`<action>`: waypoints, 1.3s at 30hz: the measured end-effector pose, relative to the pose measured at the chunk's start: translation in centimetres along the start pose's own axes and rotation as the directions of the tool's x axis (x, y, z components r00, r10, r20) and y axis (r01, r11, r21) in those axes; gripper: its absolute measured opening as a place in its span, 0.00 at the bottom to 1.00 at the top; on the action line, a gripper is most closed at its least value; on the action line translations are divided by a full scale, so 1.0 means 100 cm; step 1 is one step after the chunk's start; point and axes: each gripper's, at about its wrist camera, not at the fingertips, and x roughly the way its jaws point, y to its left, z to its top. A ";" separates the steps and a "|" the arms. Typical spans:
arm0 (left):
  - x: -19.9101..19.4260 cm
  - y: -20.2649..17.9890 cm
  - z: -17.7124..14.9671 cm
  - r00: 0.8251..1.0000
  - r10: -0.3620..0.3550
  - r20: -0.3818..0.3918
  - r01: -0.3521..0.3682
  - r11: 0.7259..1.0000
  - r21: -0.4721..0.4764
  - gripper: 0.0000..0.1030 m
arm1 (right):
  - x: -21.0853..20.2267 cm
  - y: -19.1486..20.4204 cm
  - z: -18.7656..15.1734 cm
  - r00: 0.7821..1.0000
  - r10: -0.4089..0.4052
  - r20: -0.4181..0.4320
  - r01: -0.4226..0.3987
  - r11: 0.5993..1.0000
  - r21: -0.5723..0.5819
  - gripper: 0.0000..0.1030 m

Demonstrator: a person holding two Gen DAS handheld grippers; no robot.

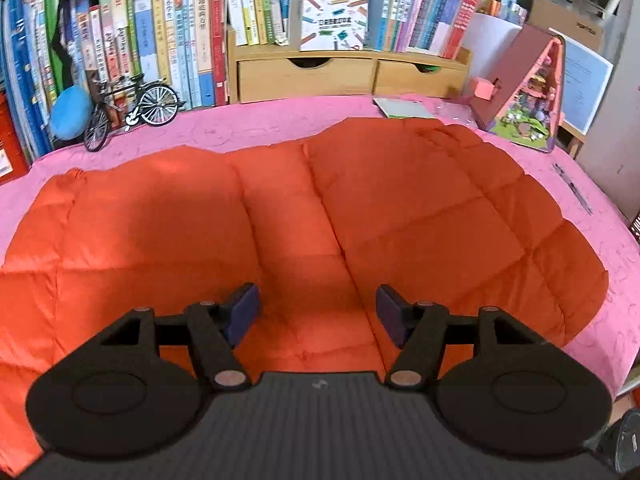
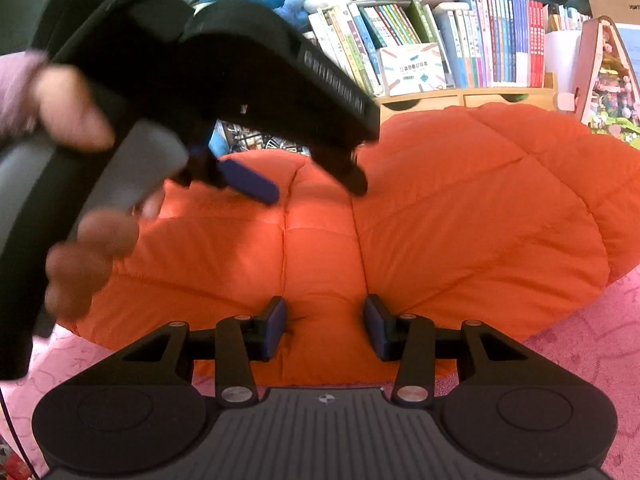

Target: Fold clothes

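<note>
Both the left gripper [image 1: 318, 312] and right gripper [image 2: 325, 328] hover, jaws apart, over the orange quilted jacket [image 1: 400, 216] spread on the pink counter [image 1: 248, 128].

Model bicycle [image 1: 132, 112] stands beside shelved books [image 1: 160, 40]; toy house [image 1: 528, 88] on pink cloth [image 1: 256, 124].
</note>
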 end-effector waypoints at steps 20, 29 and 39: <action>0.044 0.009 0.025 0.997 0.073 0.003 -0.073 0.997 -0.036 0.57 | -0.007 0.002 0.004 1.000 0.024 -0.003 -0.024 1.000 0.006 0.43; 0.090 0.024 0.067 0.997 0.070 -0.041 -0.075 0.987 -0.142 0.47 | -0.013 0.007 0.002 1.000 0.029 -0.003 -0.029 1.000 0.005 0.43; 0.131 0.041 0.095 0.995 0.065 -0.077 -0.079 0.977 -0.198 0.43 | -0.006 0.003 0.010 0.999 0.035 -0.004 -0.035 0.999 0.008 0.43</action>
